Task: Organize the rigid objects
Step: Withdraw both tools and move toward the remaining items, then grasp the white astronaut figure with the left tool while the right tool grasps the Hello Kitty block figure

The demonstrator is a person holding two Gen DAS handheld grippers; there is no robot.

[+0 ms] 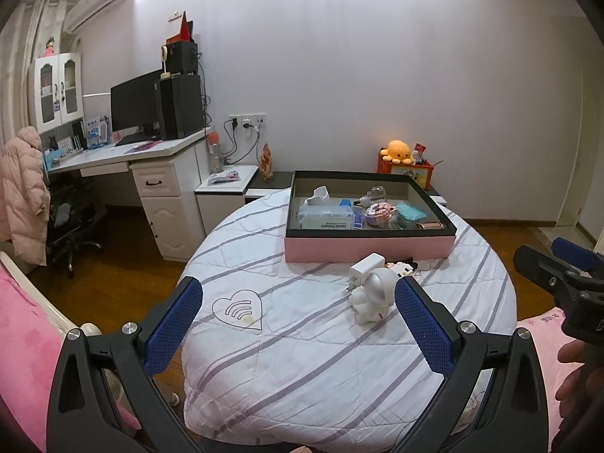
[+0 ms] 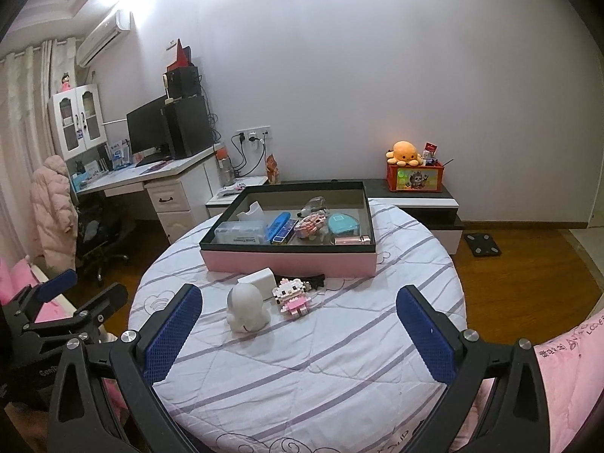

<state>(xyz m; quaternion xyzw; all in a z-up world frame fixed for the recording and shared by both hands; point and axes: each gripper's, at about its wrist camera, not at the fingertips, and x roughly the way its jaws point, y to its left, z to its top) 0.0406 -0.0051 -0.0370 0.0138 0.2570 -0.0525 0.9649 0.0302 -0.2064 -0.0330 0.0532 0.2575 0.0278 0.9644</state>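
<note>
A round table (image 2: 339, 358) under a white quilt with lilac stripes holds a shallow pink box (image 2: 288, 262) with a black rim at its 12 o'clock edge. Both handheld grippers hover at the 6 o'clock side: the left gripper (image 1: 298, 324) and the right gripper (image 2: 298, 334) each have their blue-padded jaws spread wide with nothing between them.

Inside the box, from 9 to 3 o'clock, lie a clear case labelled "Dental Flossers" (image 2: 241, 232), a blue case (image 2: 281, 228), a pink block figure (image 2: 310, 224), a teal case (image 2: 342, 224) and a rose-gold tube (image 2: 351, 240); a white tissue pack (image 2: 251, 211) sits at the rear. The print on the blue case is too small to read.

Outside the box, near the table's centre, a white astronaut figurine (image 2: 247, 309) lies on the quilt, with a white charger plug (image 2: 260, 279) just behind it at 12 o'clock and a pink-and-white brick cat figure (image 2: 292, 296) just beside it at 3 o'clock. A black clip (image 2: 305, 281) lies against the box's front wall.

An orange plush octopus (image 2: 404, 151) tops a red bin (image 2: 414, 177) at 1 o'clock.
</note>
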